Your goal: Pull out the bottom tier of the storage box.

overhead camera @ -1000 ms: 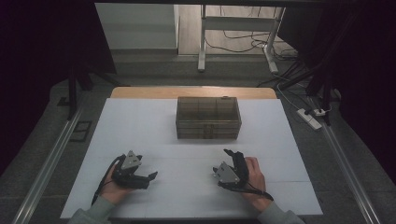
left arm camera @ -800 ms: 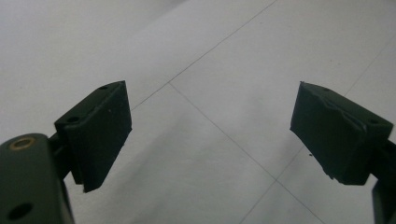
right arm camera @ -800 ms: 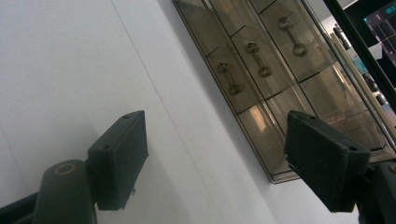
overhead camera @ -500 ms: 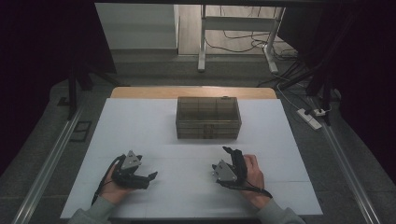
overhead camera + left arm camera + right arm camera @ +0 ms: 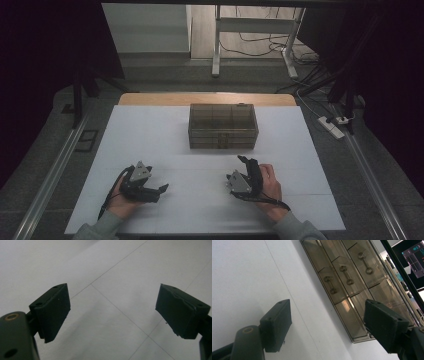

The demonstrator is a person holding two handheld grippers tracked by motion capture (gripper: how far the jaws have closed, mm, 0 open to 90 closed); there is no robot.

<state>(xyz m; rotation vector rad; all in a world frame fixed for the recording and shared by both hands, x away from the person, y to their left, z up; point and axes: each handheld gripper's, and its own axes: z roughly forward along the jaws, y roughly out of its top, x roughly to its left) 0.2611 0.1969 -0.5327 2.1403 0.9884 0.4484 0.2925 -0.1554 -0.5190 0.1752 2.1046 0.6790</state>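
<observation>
While both my grippers rest jaws apart, empty | left gripper (image 5: 161,189), right gripper (image 5: 243,160) | drawer box (image 5: 223,126) ahead | risk: slim handles (image 5: 345,275), probably slick, slipping the pads.

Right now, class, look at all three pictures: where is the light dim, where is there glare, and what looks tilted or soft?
High view: dim, dark surround, the white table brightest; the drawer box looks murky. Right gripper view: tilted, glare patch on the box front, right tool open. Left gripper view: even grey light, soft table seams, left tool open.
</observation>
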